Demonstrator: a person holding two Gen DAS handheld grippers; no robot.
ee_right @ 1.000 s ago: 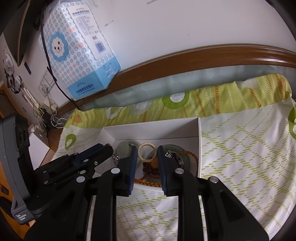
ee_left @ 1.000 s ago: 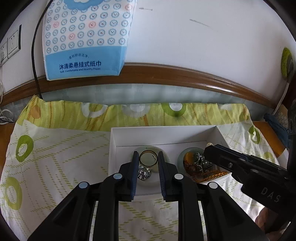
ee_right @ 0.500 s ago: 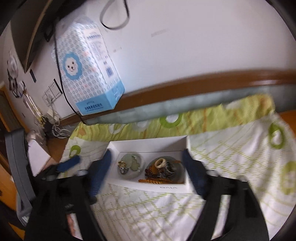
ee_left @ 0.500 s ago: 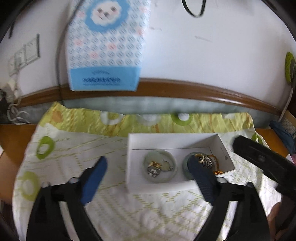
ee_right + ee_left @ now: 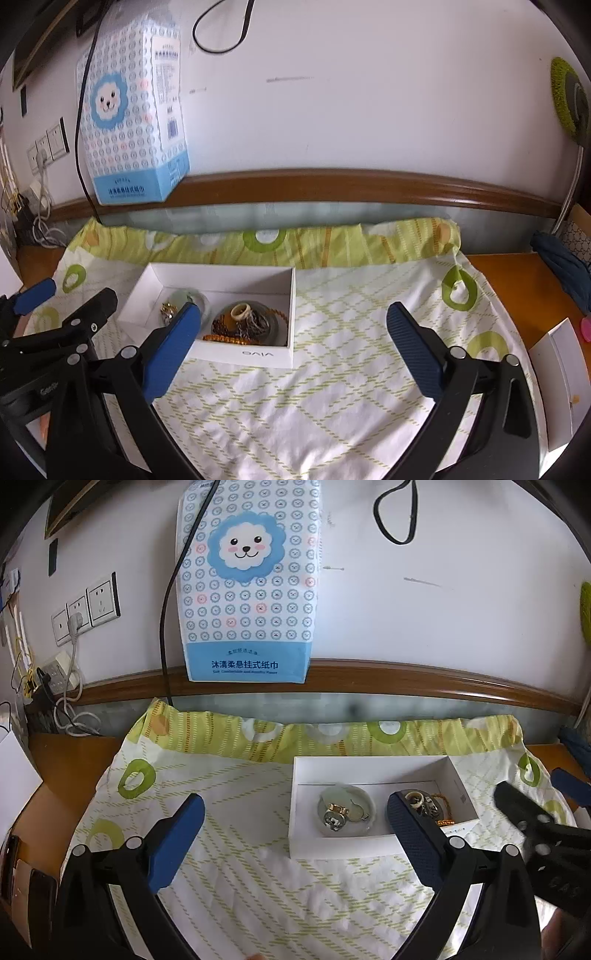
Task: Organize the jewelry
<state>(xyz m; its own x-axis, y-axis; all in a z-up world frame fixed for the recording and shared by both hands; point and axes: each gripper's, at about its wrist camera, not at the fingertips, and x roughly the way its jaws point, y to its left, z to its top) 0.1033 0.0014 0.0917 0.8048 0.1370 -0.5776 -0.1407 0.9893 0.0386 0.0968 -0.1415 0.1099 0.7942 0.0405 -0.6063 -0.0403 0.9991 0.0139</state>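
Note:
A white box (image 5: pixel 369 771) (image 5: pixel 221 273) lies on the green-patterned cloth and holds two small dishes. The pale green left dish (image 5: pixel 345 810) (image 5: pixel 184 297) carries a gold ring and silver pieces. In the right dish (image 5: pixel 424 805) (image 5: pixel 247 325) lie a cream ring (image 5: pixel 413 798) (image 5: pixel 241 310), silver pieces and an amber bead chain (image 5: pixel 221 338). My left gripper (image 5: pixel 295 834) stands wide open in front of the box, holding nothing. My right gripper (image 5: pixel 293 332) is also wide open and holds nothing, just right of the box's front corner.
A blue-and-white tissue pack (image 5: pixel 247 590) hangs on the wall above a brown wooden rail (image 5: pixel 406 683). Sockets and cables (image 5: pixel 88 605) sit at the left. At the right edge are a white box (image 5: pixel 554 350) and a dark blue cloth (image 5: pixel 565 266).
Both grippers went from nearly shut, close over the box, to wide open and drew back and up. The cream ring seen between the fingers earlier now lies in the right dish.

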